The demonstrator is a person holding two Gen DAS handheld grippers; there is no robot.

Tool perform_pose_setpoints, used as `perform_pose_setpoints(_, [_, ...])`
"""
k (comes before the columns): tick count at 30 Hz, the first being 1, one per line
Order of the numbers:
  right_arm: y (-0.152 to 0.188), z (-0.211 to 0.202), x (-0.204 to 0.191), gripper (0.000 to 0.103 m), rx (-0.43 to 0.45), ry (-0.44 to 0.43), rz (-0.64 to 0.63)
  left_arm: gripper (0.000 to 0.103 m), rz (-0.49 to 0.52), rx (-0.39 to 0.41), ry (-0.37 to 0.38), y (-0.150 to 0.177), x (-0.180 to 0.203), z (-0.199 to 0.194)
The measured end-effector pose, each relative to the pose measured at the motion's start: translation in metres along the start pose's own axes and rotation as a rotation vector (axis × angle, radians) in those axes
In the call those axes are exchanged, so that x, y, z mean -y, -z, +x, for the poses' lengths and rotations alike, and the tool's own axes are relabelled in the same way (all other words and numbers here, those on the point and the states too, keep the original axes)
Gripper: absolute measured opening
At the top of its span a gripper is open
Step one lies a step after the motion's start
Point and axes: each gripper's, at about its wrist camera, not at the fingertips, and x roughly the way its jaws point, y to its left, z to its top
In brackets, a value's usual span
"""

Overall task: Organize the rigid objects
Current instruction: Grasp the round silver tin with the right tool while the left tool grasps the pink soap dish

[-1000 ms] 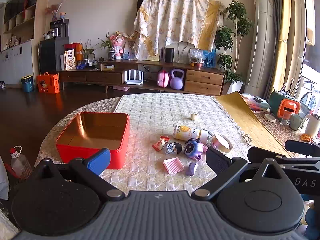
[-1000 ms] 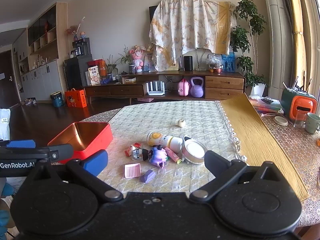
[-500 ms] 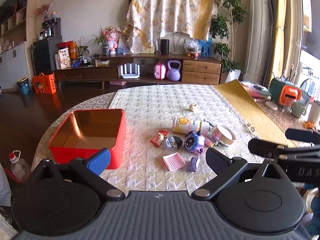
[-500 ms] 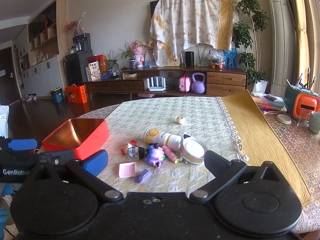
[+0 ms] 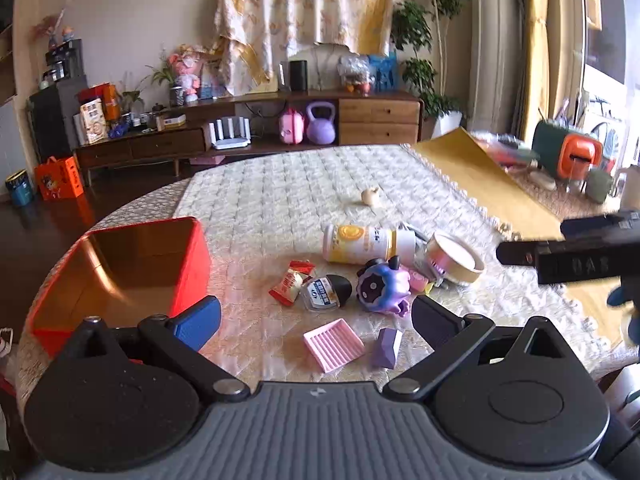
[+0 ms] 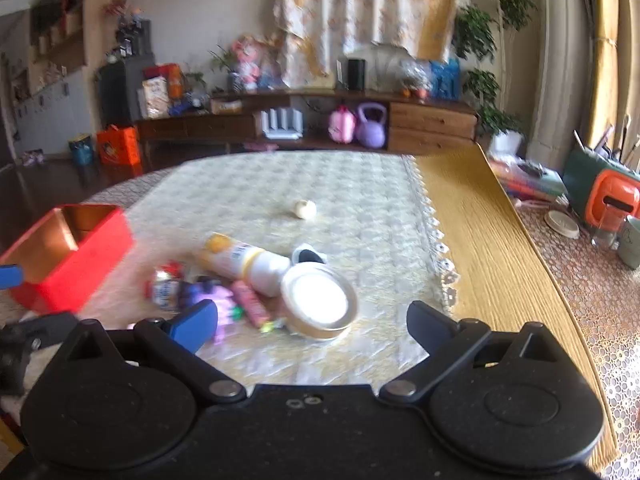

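On the table [image 5: 280, 200], the open box [image 5: 120, 268] sits at the left. To its right lies a cluster: the bottle [image 5: 366, 244] on its side, the round tin [image 5: 454, 258] touching its right end, the toy figure [image 5: 382, 290] nearer, with the wrapped candy [image 5: 292, 282] and small packet [image 5: 326, 292] to its left. Nearest lie the ridged tray [image 5: 334, 344] and small block [image 5: 387, 347]. A small lump [image 5: 370, 195] lies farther off, apart.
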Motion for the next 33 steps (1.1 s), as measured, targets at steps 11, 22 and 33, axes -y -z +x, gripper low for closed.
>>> perform_pose_setpoints(11, [-0.008,0.064,0.015,0.092,-0.095,-0.058,0.027,0.102,-0.025,-0.144,-0.046,0.011,-0.001,0.071])
perform_pose_setpoints(22, [-0.006,0.097,0.026,0.088,-0.168,-0.130,0.123,0.101,-0.068,-0.205,-0.040,0.019,0.000,0.099])
perform_pose_setpoints(33, [-0.002,0.105,0.035,0.078,-0.206,-0.153,0.199,0.078,-0.069,-0.233,-0.036,0.024,0.004,0.102])
